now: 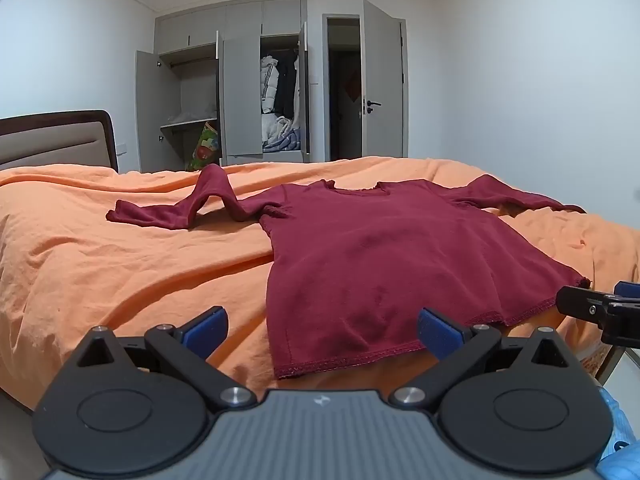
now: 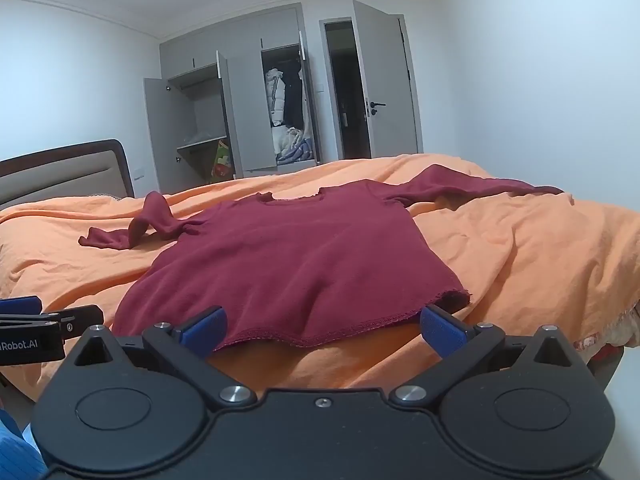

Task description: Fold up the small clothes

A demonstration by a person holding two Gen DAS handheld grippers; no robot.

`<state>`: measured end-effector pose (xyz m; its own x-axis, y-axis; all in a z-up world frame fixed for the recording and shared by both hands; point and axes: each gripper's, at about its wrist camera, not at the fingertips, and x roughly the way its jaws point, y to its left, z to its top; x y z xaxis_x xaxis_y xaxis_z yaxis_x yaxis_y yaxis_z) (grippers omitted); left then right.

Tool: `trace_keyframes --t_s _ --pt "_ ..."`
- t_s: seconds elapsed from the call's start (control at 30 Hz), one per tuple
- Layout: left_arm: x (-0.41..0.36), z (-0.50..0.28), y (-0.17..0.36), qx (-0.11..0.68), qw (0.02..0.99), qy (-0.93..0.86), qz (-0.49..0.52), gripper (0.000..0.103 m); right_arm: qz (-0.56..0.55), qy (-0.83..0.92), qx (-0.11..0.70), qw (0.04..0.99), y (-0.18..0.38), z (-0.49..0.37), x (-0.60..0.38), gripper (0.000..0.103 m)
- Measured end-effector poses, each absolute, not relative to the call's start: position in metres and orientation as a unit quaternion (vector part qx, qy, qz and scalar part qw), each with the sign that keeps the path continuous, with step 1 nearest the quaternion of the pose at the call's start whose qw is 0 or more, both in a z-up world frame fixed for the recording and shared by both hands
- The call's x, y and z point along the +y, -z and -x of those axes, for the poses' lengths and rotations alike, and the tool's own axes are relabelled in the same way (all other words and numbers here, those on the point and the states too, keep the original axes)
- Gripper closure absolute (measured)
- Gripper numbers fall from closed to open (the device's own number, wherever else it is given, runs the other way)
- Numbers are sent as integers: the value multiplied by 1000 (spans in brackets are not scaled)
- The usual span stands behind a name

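Bare orange bedspread [image 1: 120, 264] around shirt [image 1: 384, 256]

You see an orange bedspread [image 1: 100, 264] across the lower half of the frame, creased throughout, with a padded headboard [image 1: 56, 142] framed in dark wood at the left edge. At upper centre you find a grey wardrobe [image 1: 240, 92] with its doors swung open, showing hanging jackets [image 1: 278, 84], a bare shelf, and a colourful bag [image 1: 206, 146] at its foot. To its right, a grey room door [image 1: 382, 88] stands open beside a dark doorway.
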<state>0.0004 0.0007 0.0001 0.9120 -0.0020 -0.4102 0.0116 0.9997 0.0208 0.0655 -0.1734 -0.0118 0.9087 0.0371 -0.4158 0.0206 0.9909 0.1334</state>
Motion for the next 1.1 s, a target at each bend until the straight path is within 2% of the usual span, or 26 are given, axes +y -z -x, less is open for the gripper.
trace_keyframes --t_s 1.1 --pt "-1 2 -1 208 978 8 -16 0 -72 0 210 975 13 -61 -178 0"
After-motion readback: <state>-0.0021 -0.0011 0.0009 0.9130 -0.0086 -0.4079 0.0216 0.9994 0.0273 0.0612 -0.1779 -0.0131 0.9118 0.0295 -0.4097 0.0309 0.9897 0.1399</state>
